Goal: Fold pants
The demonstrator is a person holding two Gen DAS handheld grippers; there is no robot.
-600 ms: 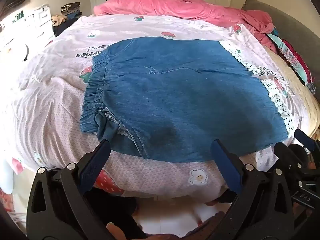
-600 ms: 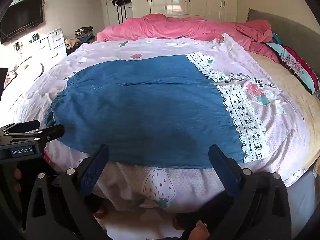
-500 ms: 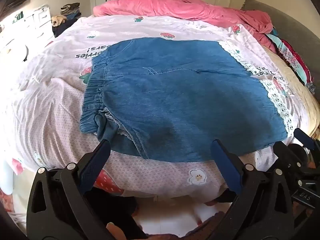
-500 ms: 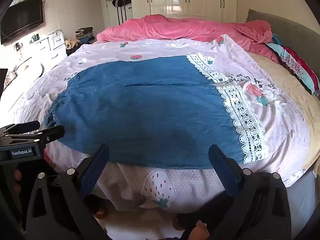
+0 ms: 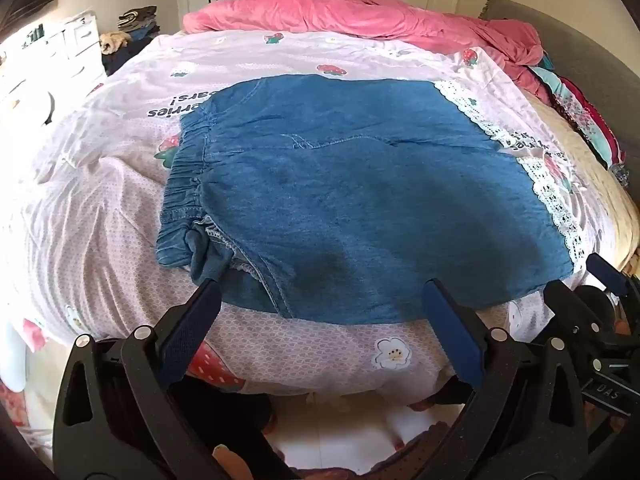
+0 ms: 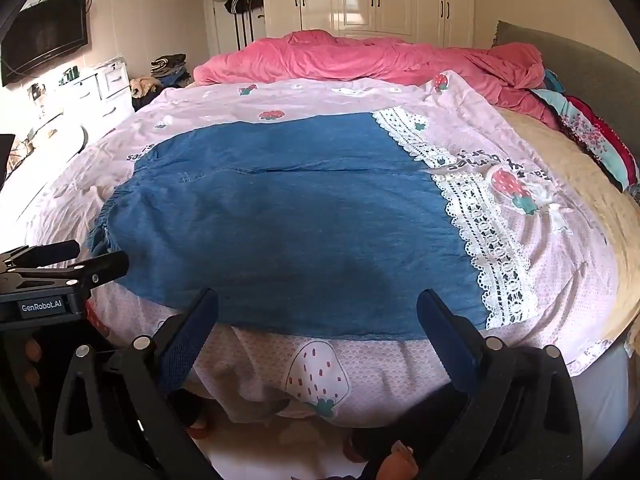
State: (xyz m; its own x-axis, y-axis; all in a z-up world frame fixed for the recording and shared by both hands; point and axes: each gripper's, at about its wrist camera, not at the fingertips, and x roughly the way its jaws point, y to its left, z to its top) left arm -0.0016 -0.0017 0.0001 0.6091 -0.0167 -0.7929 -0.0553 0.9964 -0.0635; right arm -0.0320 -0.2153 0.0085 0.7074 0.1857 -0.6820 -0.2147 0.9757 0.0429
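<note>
- Blue denim pants with a gathered elastic waistband and white lace hems (image 5: pixel 352 200) (image 6: pixel 288 220): spread flat on a pink quilt printed with strawberries and flowers (image 5: pixel 100 200) (image 6: pixel 560 260), near the quilt's front edge; waistband toward the left, lace-trimmed leg ends toward the right.
- Waistband corner, left wrist view: bunched and turned over, showing a pale inner seam, just beyond the left fingertip.
- Left gripper, black frame with dark blue finger pads (image 5: pixel 320 316): fingers spread wide and released, holding nothing; it hovers at the near edge of the pants, with the tips over the fabric border.
- Right gripper, same build (image 6: pixel 318 320): fingers likewise parted and empty, poised over the near edge of the pants further toward the lace hems.
- Each gripper appears at the margin of the other's view.
- Background: crumpled pink blanket (image 6: pixel 360 60) at the far side of the bed; white wardrobe doors (image 6: pixel 380 0) behind it.
</note>
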